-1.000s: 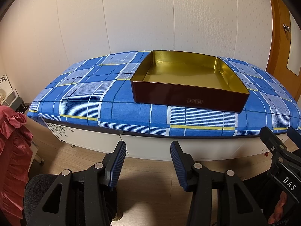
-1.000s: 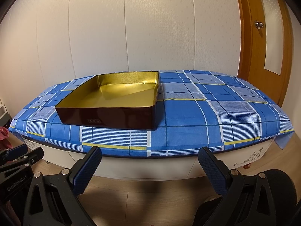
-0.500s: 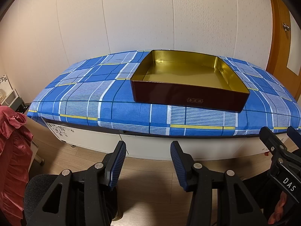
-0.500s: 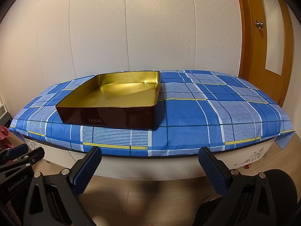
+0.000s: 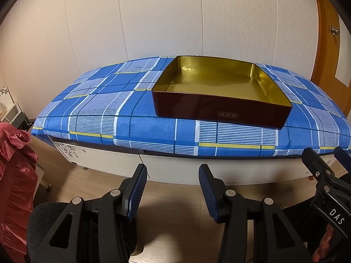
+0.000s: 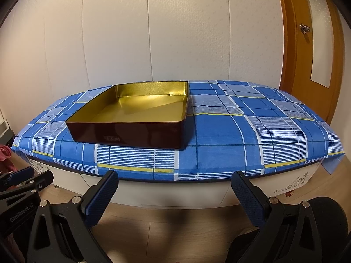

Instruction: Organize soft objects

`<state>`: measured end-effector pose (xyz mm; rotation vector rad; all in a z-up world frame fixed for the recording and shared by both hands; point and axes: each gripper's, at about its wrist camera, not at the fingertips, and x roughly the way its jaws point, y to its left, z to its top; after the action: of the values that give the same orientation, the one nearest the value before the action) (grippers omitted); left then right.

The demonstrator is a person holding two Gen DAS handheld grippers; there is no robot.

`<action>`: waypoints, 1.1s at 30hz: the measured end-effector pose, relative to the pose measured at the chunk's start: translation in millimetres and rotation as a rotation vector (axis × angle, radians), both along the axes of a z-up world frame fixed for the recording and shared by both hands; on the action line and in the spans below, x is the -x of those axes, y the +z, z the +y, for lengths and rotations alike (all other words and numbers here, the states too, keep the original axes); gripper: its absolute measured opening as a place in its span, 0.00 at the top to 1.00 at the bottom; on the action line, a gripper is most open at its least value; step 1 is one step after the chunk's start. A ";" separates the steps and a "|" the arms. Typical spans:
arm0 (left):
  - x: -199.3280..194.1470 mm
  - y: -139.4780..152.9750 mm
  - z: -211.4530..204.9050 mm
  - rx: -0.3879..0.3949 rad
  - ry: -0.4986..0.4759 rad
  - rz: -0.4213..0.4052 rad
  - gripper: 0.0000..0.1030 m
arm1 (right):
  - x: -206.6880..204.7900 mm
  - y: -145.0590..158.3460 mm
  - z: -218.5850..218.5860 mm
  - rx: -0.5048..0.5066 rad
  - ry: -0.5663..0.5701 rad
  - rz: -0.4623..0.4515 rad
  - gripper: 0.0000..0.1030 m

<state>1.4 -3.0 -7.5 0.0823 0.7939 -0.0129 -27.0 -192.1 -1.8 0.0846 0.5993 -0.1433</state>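
Both tongs [image 5: 172, 188] [image 6: 174, 197] spread, empty, short of table, gold-lined box [image 5: 219, 109] well ahead

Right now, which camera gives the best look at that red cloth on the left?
The left wrist view: the red cloth fills its left edge, hanging in ruffled folds beside the cabinet. The right wrist view catches only a small red scrap at its far left edge, beyond the left gripper.

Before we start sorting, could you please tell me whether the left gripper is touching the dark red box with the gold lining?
Apart. In the left wrist view the left gripper hangs over the wooden floor, short of the table, while the dark red box sits farther back on the blue checked cloth.
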 end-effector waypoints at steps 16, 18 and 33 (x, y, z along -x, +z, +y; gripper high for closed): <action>-12.5 -16.3 21.9 0.161 -0.034 0.128 0.52 | -16.8 -35.2 14.9 0.057 0.211 0.145 0.00; -14.4 -22.6 29.8 0.243 -0.057 0.159 0.52 | -20.6 -47.4 19.2 0.098 0.237 0.203 0.00; -15.3 -73.6 54.3 0.428 -0.064 0.350 0.52 | -27.0 -186.3 75.3 0.656 0.576 0.615 0.00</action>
<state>16.7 51.3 -81.1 -0.3079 1.1218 -0.2629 0.0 -116.8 -188.1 -0.7897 1.1347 0.2096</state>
